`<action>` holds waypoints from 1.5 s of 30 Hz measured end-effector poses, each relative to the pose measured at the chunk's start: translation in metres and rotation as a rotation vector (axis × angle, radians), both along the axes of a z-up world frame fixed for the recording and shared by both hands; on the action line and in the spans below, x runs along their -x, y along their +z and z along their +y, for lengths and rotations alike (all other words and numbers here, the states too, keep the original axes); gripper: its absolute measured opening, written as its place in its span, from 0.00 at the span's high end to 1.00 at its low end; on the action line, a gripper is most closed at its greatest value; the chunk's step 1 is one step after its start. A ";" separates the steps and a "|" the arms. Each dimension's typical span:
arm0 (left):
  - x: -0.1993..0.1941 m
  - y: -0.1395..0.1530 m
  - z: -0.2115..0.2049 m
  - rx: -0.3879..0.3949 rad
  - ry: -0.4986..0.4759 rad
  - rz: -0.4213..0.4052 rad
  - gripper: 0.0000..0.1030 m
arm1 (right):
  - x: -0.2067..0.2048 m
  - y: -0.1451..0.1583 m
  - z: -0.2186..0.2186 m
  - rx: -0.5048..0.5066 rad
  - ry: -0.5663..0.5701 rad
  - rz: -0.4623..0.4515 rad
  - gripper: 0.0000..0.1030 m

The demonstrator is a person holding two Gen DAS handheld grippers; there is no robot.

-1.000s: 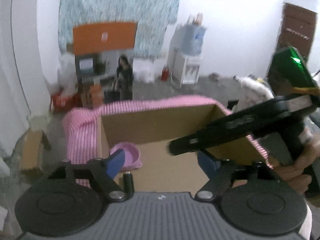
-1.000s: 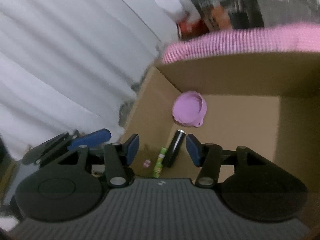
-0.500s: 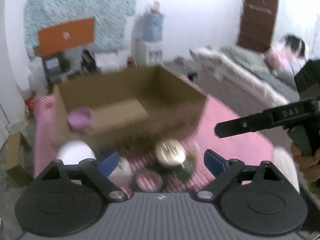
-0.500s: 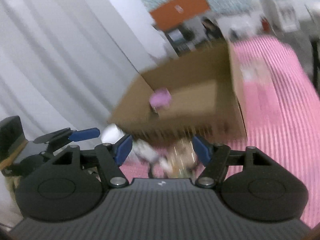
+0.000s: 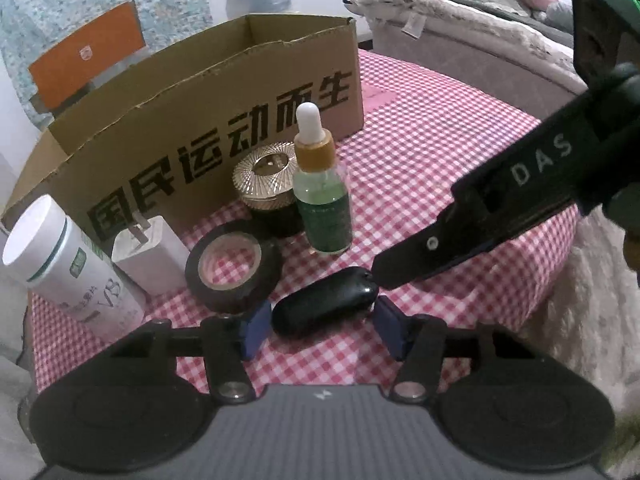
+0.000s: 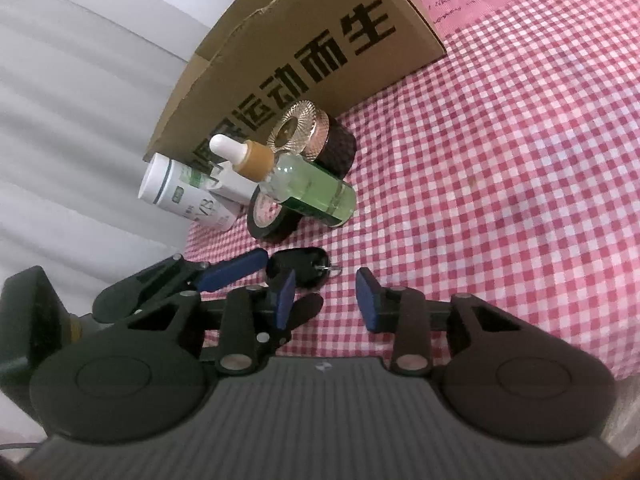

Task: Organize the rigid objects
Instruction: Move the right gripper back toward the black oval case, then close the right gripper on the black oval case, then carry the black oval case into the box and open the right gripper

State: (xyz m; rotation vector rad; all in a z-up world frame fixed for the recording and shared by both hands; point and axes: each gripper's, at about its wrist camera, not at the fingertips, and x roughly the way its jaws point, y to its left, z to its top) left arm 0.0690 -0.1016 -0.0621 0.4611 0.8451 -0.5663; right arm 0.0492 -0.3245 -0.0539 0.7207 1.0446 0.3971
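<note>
The black key fob (image 5: 325, 307) lay flat on the checked tablecloth (image 5: 432, 152), between the parted blue pads of the left gripper (image 5: 320, 322). Contact with either pad could not be confirmed, so no grip was judged established. The step in hand was judged to be the pickup of this fob; the next move called for closing the pads squarely on its sides, then a lift toward the cardboard box (image 5: 224, 92).

The right gripper (image 6: 326, 300) was held open and empty, near the fob.

Just beyond the fob lay the black tape roll (image 5: 234, 266), then the dropper bottle (image 5: 323, 196), the gold-lidded jar (image 5: 267, 194), the white charger (image 5: 150, 254) and the white tube (image 5: 60, 260), all before the box.

The right wrist view alone showed a metal ring (image 6: 331, 268) on the fob's end. The left wrist view alone showed the box's open top.
</note>
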 end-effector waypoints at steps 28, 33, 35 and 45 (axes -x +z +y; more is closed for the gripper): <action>-0.007 0.001 -0.010 0.088 -0.091 0.073 0.77 | -0.016 -0.002 0.024 0.089 0.065 -0.026 0.79; -0.003 0.000 -0.011 0.089 -0.105 0.041 0.76 | -0.015 -0.004 0.023 0.070 0.031 -0.023 0.80; 0.001 0.002 -0.010 0.092 -0.114 0.044 0.76 | -0.011 -0.005 0.020 0.058 0.012 -0.022 0.81; 0.026 0.048 -0.015 0.132 -0.175 -0.099 0.76 | 0.023 0.040 0.006 0.084 -0.040 -0.123 0.82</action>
